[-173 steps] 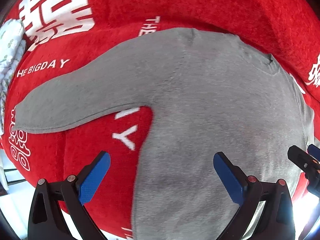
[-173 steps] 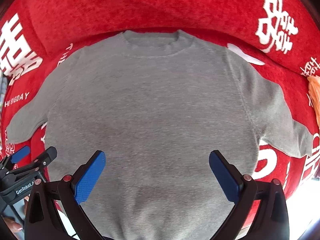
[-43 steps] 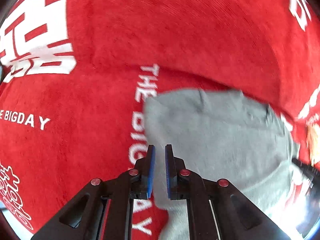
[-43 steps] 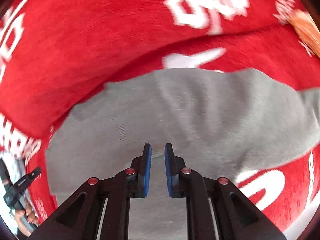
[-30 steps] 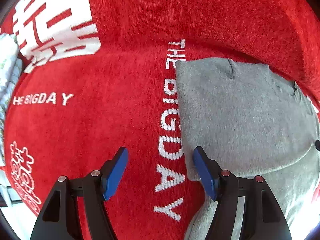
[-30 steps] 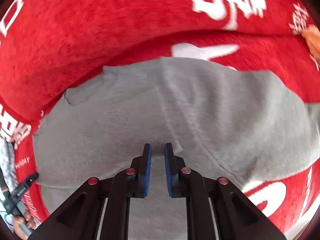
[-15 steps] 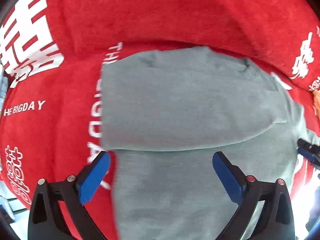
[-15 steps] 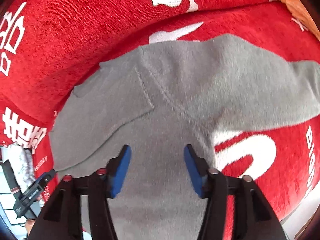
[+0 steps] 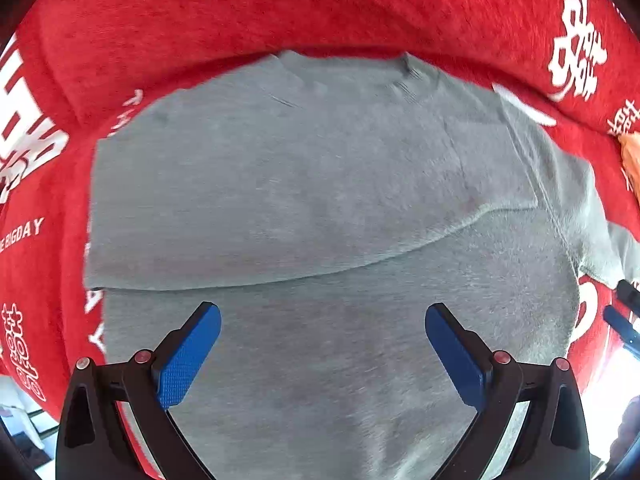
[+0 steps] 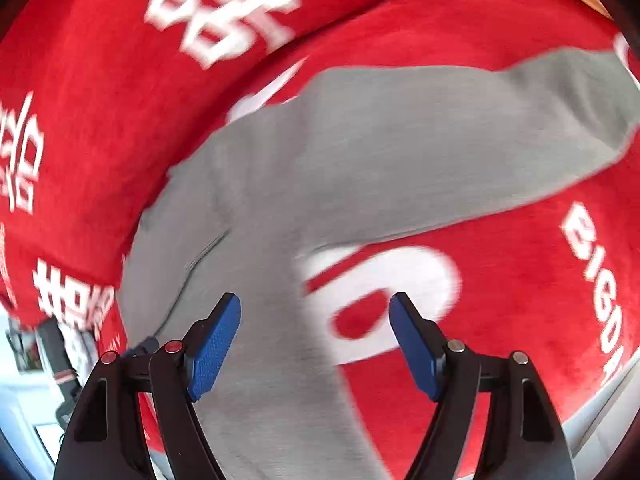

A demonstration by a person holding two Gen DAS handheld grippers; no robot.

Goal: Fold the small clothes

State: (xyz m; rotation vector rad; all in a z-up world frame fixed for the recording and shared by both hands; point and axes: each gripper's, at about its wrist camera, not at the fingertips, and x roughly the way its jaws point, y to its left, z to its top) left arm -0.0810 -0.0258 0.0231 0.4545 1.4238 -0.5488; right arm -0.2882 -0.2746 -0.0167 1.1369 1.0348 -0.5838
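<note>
The grey knit long-sleeved sweater lies flat on the red plush cloth with white lettering, one sleeve already folded across its chest, the other sleeve stretched out beyond the body. The left gripper hovers over the sweater's lower body, jaws spread wide and holding nothing. The right gripper hangs near the sweater's side edge below the loose sleeve, jaws opening, nothing pinched. The next fold likely needs a pinch near that sleeve's cuff, carried straight across the chest without dragging the body.
</note>
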